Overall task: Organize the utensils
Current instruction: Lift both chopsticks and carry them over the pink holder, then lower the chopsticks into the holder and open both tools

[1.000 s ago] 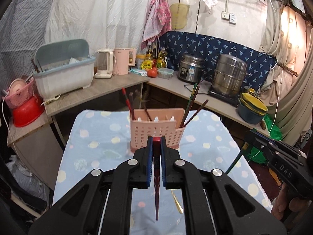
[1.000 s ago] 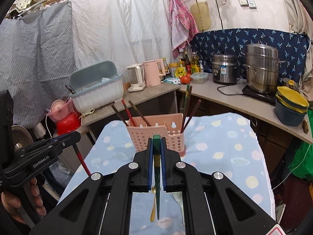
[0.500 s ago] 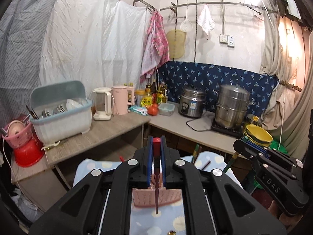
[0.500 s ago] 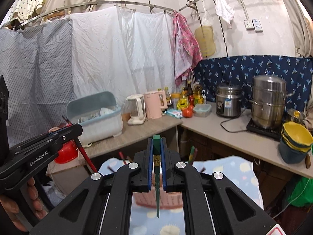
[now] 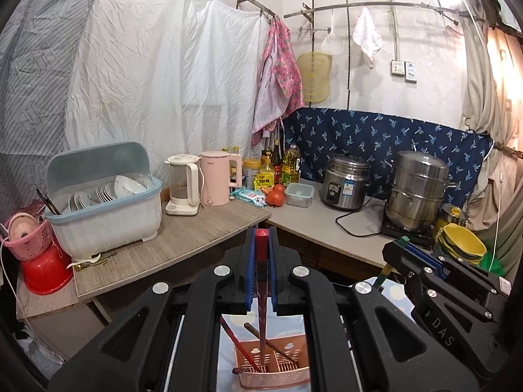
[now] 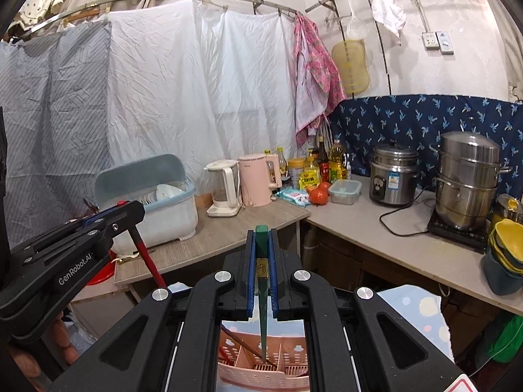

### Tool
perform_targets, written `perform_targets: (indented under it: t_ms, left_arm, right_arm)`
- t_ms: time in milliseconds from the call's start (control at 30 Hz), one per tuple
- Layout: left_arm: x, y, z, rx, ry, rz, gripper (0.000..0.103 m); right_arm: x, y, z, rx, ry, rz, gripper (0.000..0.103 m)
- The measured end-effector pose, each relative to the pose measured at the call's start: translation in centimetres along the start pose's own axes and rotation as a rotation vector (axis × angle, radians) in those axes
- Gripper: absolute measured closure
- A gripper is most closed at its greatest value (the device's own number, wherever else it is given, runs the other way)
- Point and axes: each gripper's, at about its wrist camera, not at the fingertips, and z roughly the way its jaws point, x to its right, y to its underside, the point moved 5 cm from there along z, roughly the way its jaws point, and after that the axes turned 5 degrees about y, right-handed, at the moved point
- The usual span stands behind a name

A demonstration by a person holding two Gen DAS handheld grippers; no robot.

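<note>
My left gripper [image 5: 261,245] is shut on a red chopstick [image 5: 261,294] that hangs point down. Its tip is inside the pink utensil basket [image 5: 274,383], seen below between the arms, among several other chopsticks [image 5: 233,339]. My right gripper [image 6: 261,241] is shut on a green chopstick [image 6: 262,313], whose point hangs just over a compartment of the same basket [image 6: 261,380]. Each gripper shows in the other's view: the right gripper [image 5: 403,245] at the right edge, the left gripper [image 6: 127,209] at the left with the red chopstick [image 6: 147,261] slanting down.
The basket stands on a table with a blue spotted cloth [image 6: 421,310]. Behind it runs an L-shaped counter [image 5: 183,241] with a dish rack [image 5: 104,215], two kettles [image 5: 215,179], a rice cooker [image 5: 346,183], a steamer pot [image 5: 415,192] and stacked bowls [image 5: 461,245]. A red basin [image 5: 45,271] sits low on the left.
Both grippers have risen and moved forward, each keeping its chopstick. The basket has gone from ahead of the fingertips to beneath them, and the chopstick points now hang over it.
</note>
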Motion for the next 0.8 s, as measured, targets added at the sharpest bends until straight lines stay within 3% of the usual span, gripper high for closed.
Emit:
perform_targets:
  t_ms: [367, 600, 667, 700, 800]
  left_arm:
    - [-1.8, 6.1, 4.1, -0.106, -0.018, -0.036, 0.096]
    - [-2.2, 7.7, 3.8, -0.11, -0.025, -0.048, 0.094]
    - [-2.3, 8.1, 3.6, -0.119, -0.035, -0.049, 0.075]
    - [-2.4, 8.3, 3.4, -0.118, -0.041, -0.052, 0.07]
    - [-2.7, 8.8, 2.8, -0.117, -0.051, -0.062, 0.065]
  right_arm:
    - [-0.5, 6.3, 4.3, -0.122, 0.016, -0.042, 0.096]
    - [0.2, 8.4, 4.4, -0.155, 0.032, -0.029, 0.094]
    - [0.4, 8.5, 4.0, -0.145, 0.043, -0.024, 0.087]
    - [0.5, 8.5, 3.7, -0.14, 0.044, -0.019, 0.083]
    - [0.8, 8.3, 2.7, -0.124, 0.051, -0.012, 0.075]
